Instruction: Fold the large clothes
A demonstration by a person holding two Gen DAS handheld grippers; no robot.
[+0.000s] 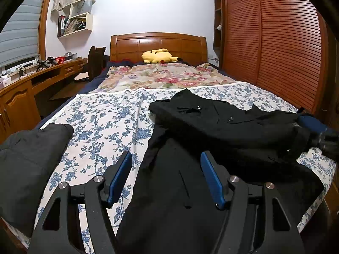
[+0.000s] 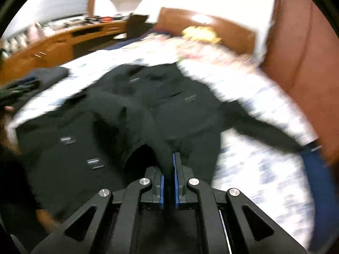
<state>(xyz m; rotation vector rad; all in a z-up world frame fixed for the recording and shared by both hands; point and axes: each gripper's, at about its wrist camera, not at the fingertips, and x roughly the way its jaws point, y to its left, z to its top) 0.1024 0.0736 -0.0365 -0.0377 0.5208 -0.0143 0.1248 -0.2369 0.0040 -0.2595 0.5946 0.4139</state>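
A large black coat (image 1: pixel 211 131) lies spread on the blue-floral bed sheet (image 1: pixel 101 122), its upper part folded across. My left gripper (image 1: pixel 166 158) is open and empty, hovering over the coat's lower part near the bed's foot. My right gripper (image 2: pixel 168 165) is shut on a black sleeve (image 2: pixel 148 131) of the coat (image 2: pixel 169 97); this view is blurred by motion. The right gripper also shows in the left wrist view (image 1: pixel 322 133) at the right edge, holding the coat's fabric.
A folded dark grey garment (image 1: pixel 27 160) lies at the bed's left corner. A yellow plush toy (image 1: pixel 159 56) rests by the wooden headboard (image 1: pixel 159 42). A wooden desk (image 1: pixel 31 78) runs along the left, a slatted wardrobe (image 1: pixel 275 42) along the right.
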